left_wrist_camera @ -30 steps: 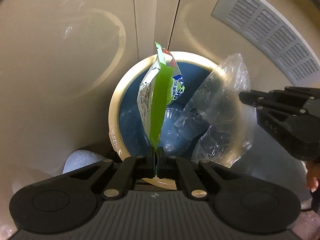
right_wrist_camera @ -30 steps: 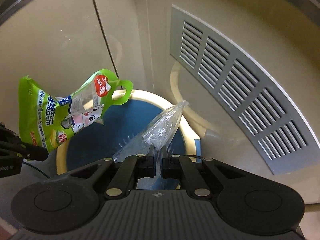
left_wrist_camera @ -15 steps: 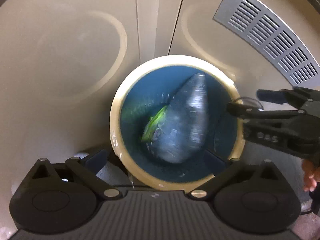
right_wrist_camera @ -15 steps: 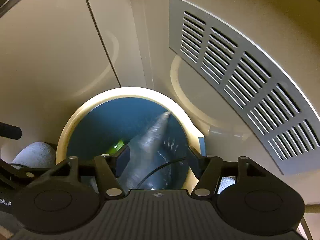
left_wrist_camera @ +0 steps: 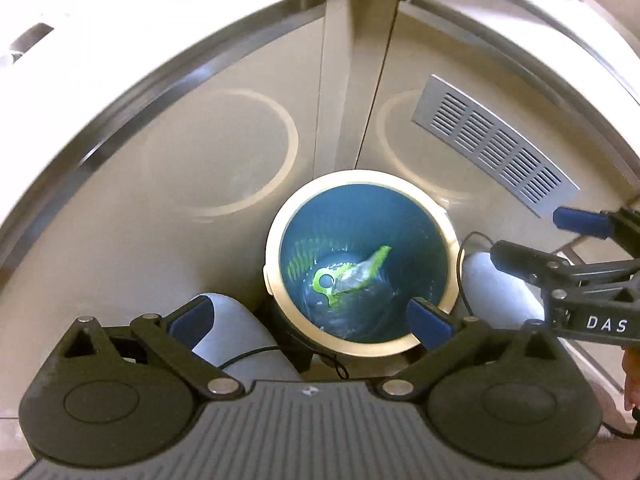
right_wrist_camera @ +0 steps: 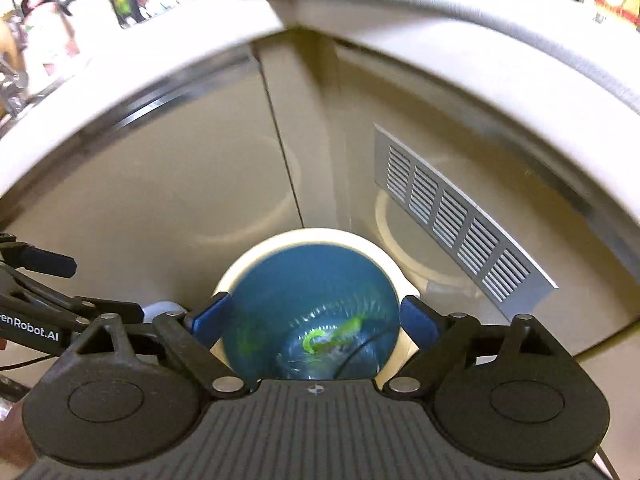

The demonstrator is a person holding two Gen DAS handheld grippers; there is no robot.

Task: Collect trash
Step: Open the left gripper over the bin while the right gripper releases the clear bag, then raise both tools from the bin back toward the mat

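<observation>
Blue on the inside and cream at the rim, the trash bin (left_wrist_camera: 362,258) is standing on the floor in the corner where two beige cabinet panels meet, beside a grey vent grille (left_wrist_camera: 494,144). The green snack bag (left_wrist_camera: 348,276) is lying at the bottom of the bin, with a crumpled clear plastic bag (left_wrist_camera: 352,312) lying against it, so both pieces of trash are judged to be delivered and the step in hand is being read as the release and the clearing of the bin. This step is being done well when both grippers are being lifted straight up, clear of the rim, so that neither the bin is being knocked nor the thin black cable (left_wrist_camera: 466,264) draped past its edge is being snagged; the bin should be checked for anything clinging to the rim before more trash is being sought. The left gripper (left_wrist_camera: 310,318) is being held fully spread above the bin, with nothing between its blue pads (left_wrist_camera: 430,322) and nothing being touched. The right gripper (right_wrist_camera: 314,320) is being opened wider at this moment, its jaws are standing empty over the bin's mouth, and no trash is being gripped by either one.
</observation>
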